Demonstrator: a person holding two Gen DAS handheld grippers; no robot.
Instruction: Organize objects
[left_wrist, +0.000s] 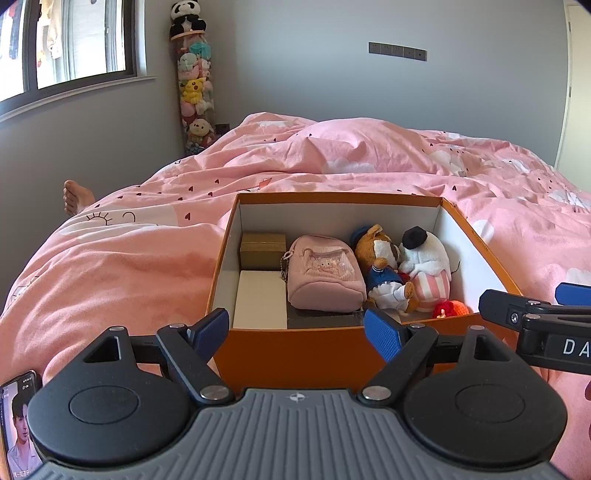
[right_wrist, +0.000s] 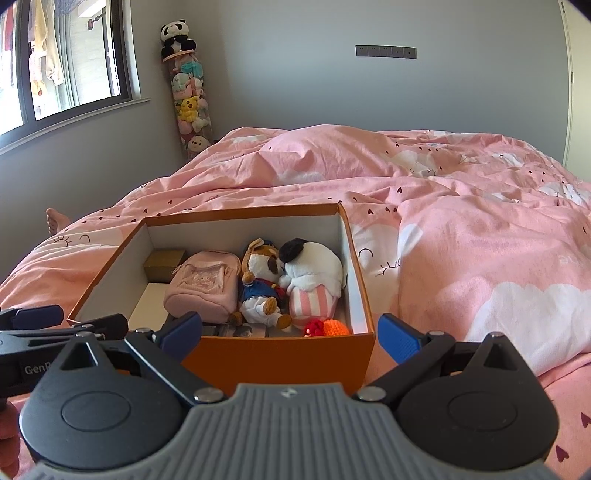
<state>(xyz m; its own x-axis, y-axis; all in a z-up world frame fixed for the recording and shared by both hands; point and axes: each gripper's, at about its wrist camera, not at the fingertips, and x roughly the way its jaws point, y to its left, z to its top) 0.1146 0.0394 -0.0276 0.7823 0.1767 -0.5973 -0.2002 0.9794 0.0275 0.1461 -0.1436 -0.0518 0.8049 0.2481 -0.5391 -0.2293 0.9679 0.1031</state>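
An orange box (left_wrist: 295, 347) (right_wrist: 280, 356) sits on the pink bed. Inside it lie a gold box (left_wrist: 263, 250) (right_wrist: 164, 263), a white box (left_wrist: 260, 300), a pink pouch (left_wrist: 325, 277) (right_wrist: 203, 288), a brown dog plush (left_wrist: 380, 266) (right_wrist: 260, 284), a white plush with striped trousers (left_wrist: 424, 258) (right_wrist: 314, 273) and small red and orange crochet pieces (left_wrist: 452, 309) (right_wrist: 327, 328). My left gripper (left_wrist: 297, 332) hangs open in front of the box's near wall, holding nothing. My right gripper (right_wrist: 291, 334) is open too, empty, at the box's near right corner.
The rumpled pink duvet (right_wrist: 461, 240) covers the bed around the box. A bare foot (left_wrist: 75, 195) rests at the bed's left edge. A phone (left_wrist: 16, 421) lies at the lower left. A tall tube of plush toys (left_wrist: 194, 92) stands in the far corner by the window.
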